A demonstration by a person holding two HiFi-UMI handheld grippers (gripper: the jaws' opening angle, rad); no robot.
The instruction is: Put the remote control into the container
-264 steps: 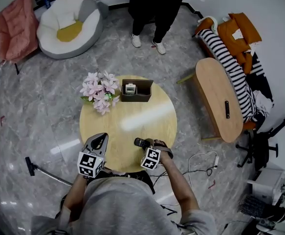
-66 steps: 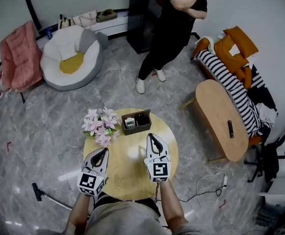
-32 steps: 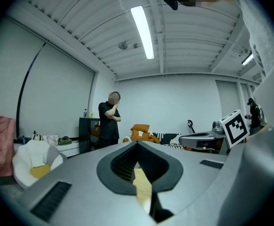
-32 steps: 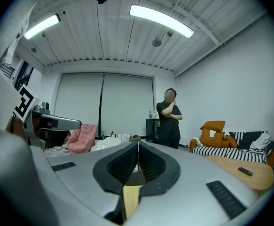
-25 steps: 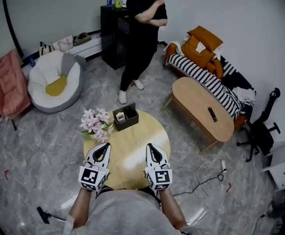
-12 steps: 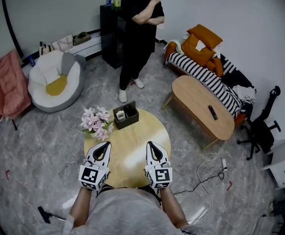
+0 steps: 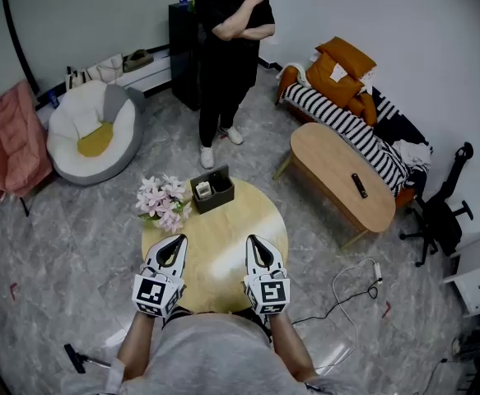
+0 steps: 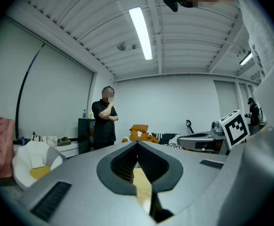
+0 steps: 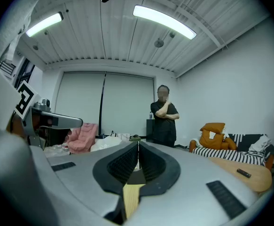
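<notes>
Fingers point(image 8: 122, 166) together and empty on left gripper point(image 7: 176, 242) and right gripper point(image 7: 253, 241), as before.

Remote gone from near edge of worktop point(image 7: 215, 241), where right tool point(image 7: 253, 240) sat on it earlier. Right tool pulled back from mid-worktop, now level with left tool point(image 7: 179, 240), jaws together, empty. Bystander point(image 7: 227, 48) moved back to black cabinet point(image 7: 184, 56).

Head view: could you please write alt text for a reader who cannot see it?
Seen from above, the left gripper and right gripper are shut and empty over the near half of a round wooden table. At its far edge stand a dark container with a pale item inside and pink flowers; a person stands beyond.
</notes>
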